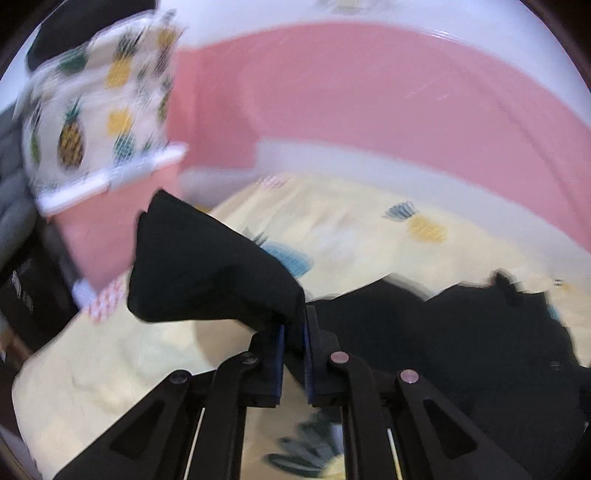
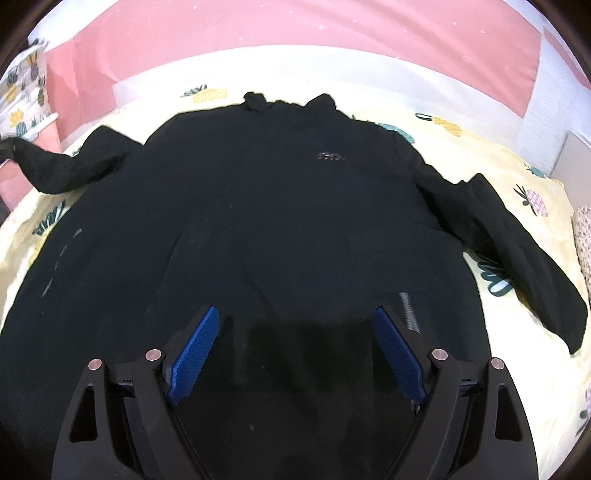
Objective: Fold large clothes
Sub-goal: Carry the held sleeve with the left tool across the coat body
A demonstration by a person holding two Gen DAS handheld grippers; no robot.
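Left gripper [image 1: 294, 332] clamping jacket [image 2: 280, 221] sleeve cuff [image 1: 207, 266], right gripper [image 2: 295, 332] spread, collar [image 2: 291, 101] pointing away

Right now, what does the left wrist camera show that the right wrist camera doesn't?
Only the left wrist view shows the left tool shut on the end of the black sleeve, lifted off the bed.

Only the right wrist view shows the whole black jacket spread flat, its collar at the far end, with the right tool open above its lower part.

Both show the pineapple-print bedsheet and the pink wall.
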